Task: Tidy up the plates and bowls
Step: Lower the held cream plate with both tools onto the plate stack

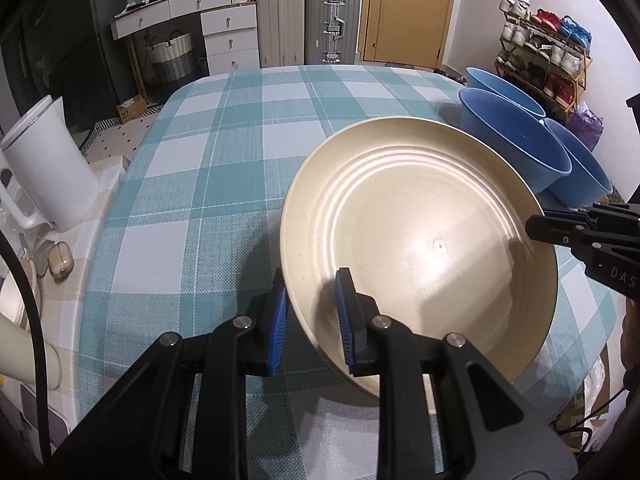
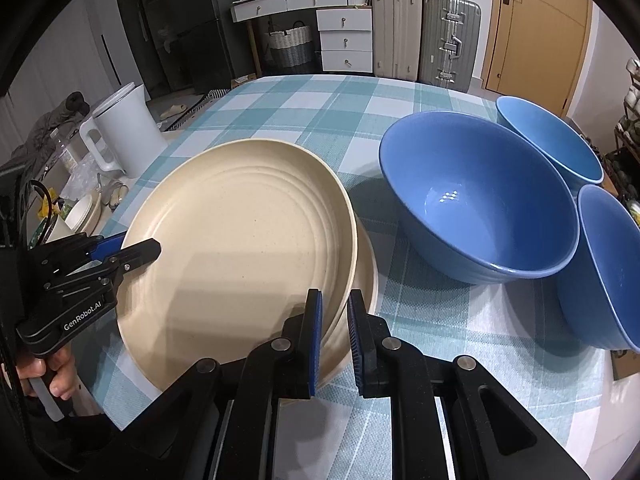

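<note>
Black grippers (image 1: 312, 320) (image 2: 334, 336) with blue ribbed pads, silver pivot screws (white "GenRobot.AI" lettering), bare fingers (image 2: 56, 372)

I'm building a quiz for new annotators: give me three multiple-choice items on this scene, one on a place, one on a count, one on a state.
1. Where does the upper cream plate sit?
A. Inside a blue bowl
B. Tilted over a second cream plate
C. On the white kettle

2. How many blue bowls are on the table?
A. One
B. Three
C. Five

3. What are the left tongs doing?
A. Hanging open away from everything
B. Holding a bowl
C. Straddling the upper plate's rim, one finger on each side

Key: B, the right wrist view shows a second rim under its lifted edge. B, a near bowl, a far one and one at the right edge. C, the rim passes between the blue pads; the right tongs straddle the opposite edge.
</note>
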